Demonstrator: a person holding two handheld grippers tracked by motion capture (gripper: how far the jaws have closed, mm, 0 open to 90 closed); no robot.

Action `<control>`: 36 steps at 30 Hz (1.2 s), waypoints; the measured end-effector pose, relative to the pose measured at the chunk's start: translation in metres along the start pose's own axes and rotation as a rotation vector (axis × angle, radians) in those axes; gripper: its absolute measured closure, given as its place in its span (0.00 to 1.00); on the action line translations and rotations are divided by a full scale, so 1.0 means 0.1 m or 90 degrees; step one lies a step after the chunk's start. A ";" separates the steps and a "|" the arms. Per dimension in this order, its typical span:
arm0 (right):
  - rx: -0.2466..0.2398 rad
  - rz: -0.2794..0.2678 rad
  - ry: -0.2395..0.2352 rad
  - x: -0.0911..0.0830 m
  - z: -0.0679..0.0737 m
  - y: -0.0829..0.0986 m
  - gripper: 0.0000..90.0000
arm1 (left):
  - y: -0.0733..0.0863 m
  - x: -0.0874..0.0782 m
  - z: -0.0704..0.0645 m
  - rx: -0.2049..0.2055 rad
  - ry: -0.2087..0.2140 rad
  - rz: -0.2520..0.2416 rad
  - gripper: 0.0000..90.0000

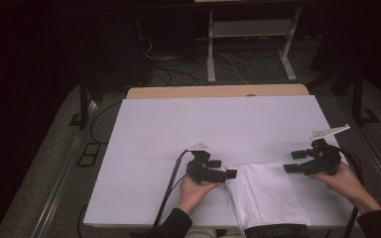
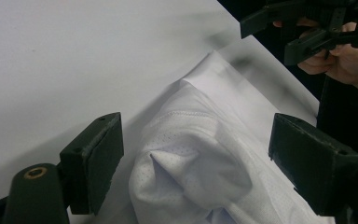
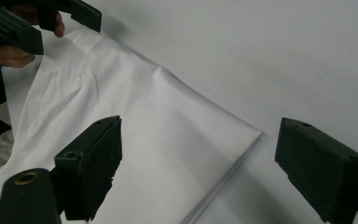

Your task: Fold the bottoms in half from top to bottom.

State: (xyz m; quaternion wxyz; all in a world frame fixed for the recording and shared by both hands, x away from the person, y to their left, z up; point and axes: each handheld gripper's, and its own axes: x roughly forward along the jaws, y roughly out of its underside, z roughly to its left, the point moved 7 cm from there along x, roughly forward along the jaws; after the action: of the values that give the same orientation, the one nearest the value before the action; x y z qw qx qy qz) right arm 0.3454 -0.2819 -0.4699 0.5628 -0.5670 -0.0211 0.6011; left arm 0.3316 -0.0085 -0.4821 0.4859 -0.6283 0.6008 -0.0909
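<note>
White perforated mesh cloth on matt tabletop.

Your left tool and right tool are both matte black, jaw pads included; each carries a light grey plate on top. A brass-coloured ring sits in the black body at the base of each tool's jaw. The garment is plain white; part of its fabric shows a fine pinhole mesh pattern, the rest is smooth and unpatterned. The table is uniform white, with a light tan wooden strip along its far edge. Your sleeves are black.
</note>
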 end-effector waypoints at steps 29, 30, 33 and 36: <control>-0.061 0.057 0.020 0.32 -0.20 0.08 0.54 | 0.11 0.12 0.07 0.023 0.020 0.057 0.61; -0.067 0.058 0.019 0.32 -0.20 0.08 0.57 | 0.11 0.12 0.07 0.024 0.022 0.057 0.64; -0.067 0.054 0.020 0.34 -0.19 0.07 0.66 | 0.11 0.13 0.06 0.030 0.022 0.063 0.74; -0.062 0.052 0.024 0.34 -0.19 0.07 0.77 | 0.10 0.15 0.04 0.032 0.023 0.068 0.83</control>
State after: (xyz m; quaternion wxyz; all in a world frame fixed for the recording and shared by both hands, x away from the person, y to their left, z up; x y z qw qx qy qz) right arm 0.3641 -0.2721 -0.5040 0.5101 -0.6053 -0.0163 0.6109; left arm 0.3317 -0.0174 -0.4989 0.4949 -0.5808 0.6399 -0.0914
